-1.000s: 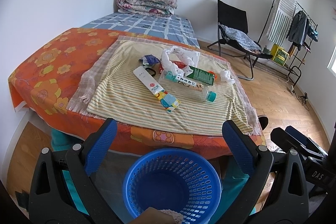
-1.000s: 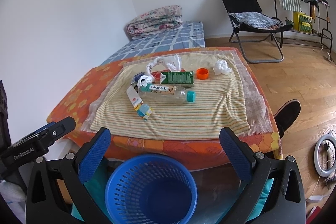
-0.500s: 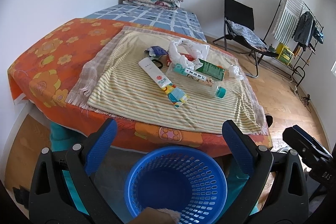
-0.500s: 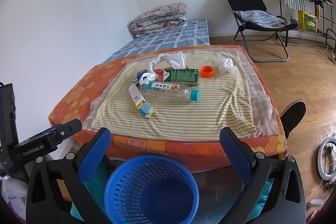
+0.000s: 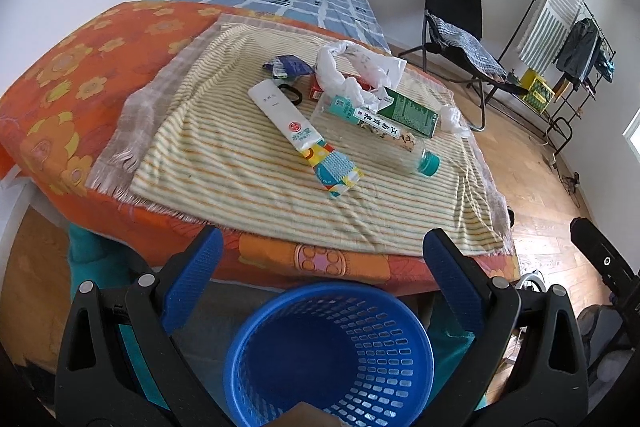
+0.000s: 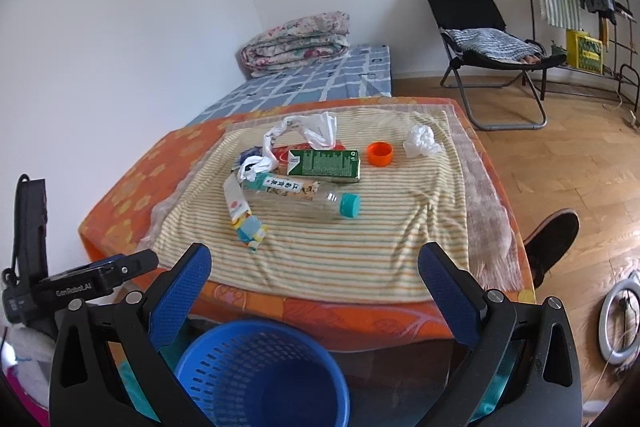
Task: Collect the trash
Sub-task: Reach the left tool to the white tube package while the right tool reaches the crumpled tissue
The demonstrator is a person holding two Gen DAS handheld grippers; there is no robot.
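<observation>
On my left wrist view, my left claw (image 5: 318, 279) hangs spread wide and empty above the round blue perforated plastic basket (image 5: 328, 351), which sits on the floor tight against the table's near edge, I reckon so trash can be carried a short way and dropped in. Up on the yellow striped cloth (image 5: 240, 163) the trash lies bunched: a flattened white tube-shaped wrapper (image 5: 298, 135), a clear plastic bottle with a teal cap (image 5: 384, 131) lying on its side, a green carton (image 5: 408, 111) behind it, a crumpled white plastic bag (image 5: 356, 67). Over to my right wrist view: right claw (image 6: 314, 287) equally splayed, gripping nothing, basket below left; here I also catch an orange bottle cap (image 6: 380, 153) and a crumpled white tissue (image 6: 420, 141) lying apart. Nothing collected yet, I'd say.
</observation>
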